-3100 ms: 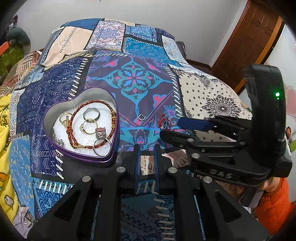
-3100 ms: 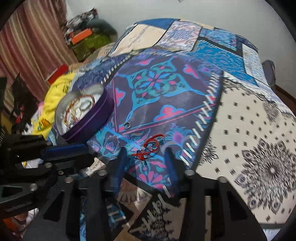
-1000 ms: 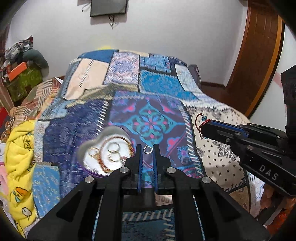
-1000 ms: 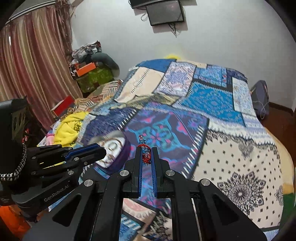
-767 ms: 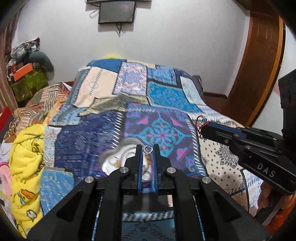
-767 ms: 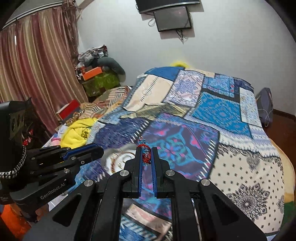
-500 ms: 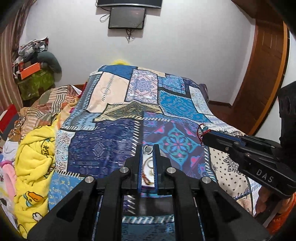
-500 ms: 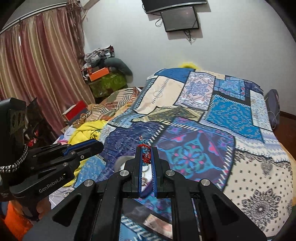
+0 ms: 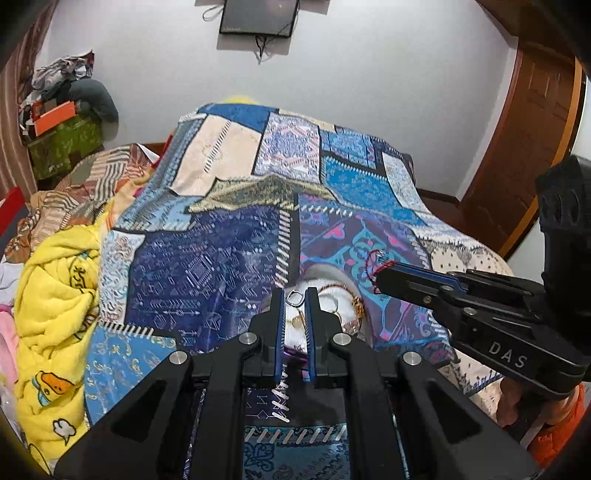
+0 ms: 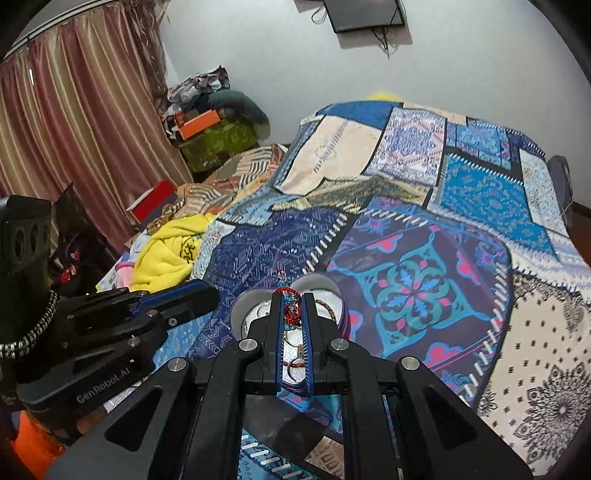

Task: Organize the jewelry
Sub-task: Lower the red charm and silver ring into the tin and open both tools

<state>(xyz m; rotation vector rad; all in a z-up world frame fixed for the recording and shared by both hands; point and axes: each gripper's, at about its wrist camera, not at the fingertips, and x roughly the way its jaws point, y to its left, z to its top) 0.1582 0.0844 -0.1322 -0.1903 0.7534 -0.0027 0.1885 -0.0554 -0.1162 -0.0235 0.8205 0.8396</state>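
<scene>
Bedroom, patchwork quilt (image 9: 207,266) spread over the bed. Nearest the lens, left gripper (image 9: 295,297) with jaws pressed on a small silver ring (image 9: 294,296), held above the heart-shaped tin (image 10: 325,286). Beside it, right gripper (image 10: 292,299) with jaws pinching a red beaded bracelet (image 10: 290,308), also raised over the tin. Inside the tin, on white lining, more rings and a reddish cord, partly hidden behind the fingers. Left of the quilt, a yellow blanket (image 9: 55,295) in a heap. Farther back, striped curtain (image 10: 74,129), piled clothes, a wall-mounted screen (image 9: 258,16) and a wooden door (image 9: 532,129).
</scene>
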